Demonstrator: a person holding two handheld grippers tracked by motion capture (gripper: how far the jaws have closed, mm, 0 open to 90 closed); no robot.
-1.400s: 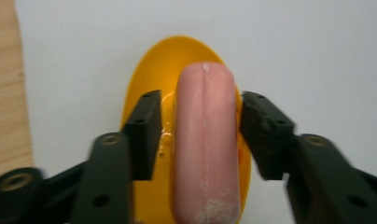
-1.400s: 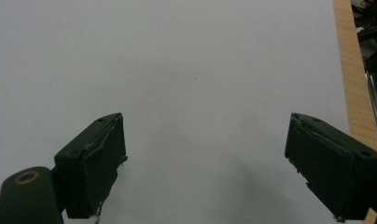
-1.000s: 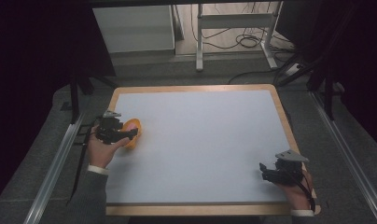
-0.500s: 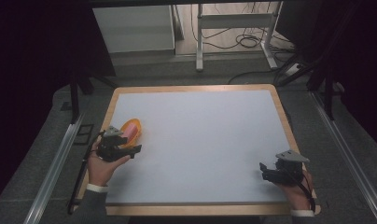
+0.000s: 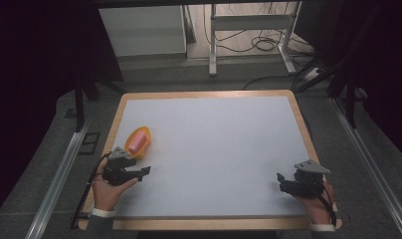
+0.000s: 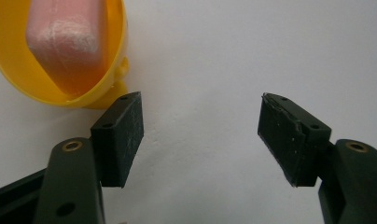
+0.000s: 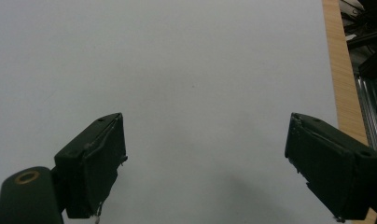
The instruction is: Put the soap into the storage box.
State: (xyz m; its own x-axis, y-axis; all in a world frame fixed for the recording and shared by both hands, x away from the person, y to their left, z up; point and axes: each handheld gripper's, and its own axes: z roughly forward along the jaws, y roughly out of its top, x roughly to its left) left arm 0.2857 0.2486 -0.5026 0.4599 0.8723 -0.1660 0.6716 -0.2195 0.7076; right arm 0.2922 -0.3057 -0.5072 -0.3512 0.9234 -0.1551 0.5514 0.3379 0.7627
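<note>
An orange-yellow oval dish [image 5: 145, 134] lies on the white table top at the left, with a pink bar [image 5: 135, 143] resting in it. My left gripper [image 5: 145, 172] sits just nearer than the dish, apart from it. In the left gripper view the dish [image 6: 113, 70] and the pink bar [image 6: 70, 42] sit at the upper left, beyond the left gripper [image 6: 200, 105]. Its jaws have just been closing a little, stand open, and have nothing between them. My right gripper [image 5: 280, 182] rests near the front right corner, and the right gripper view shows that right gripper [image 7: 205, 130] open over bare white surface.
The white board has a wooden rim [image 5: 209, 93]. Grey floor and metal rails [image 5: 59, 174] run along both sides. A table frame [image 5: 249, 25] and cables stand beyond the far edge. In the right gripper view the wooden rim [image 7: 340, 60] lies at the right.
My left gripper has drawn back from the dish toward the near edge and sunk lower, leaving the dish with the pink bar on the table. The right gripper has kept still.
</note>
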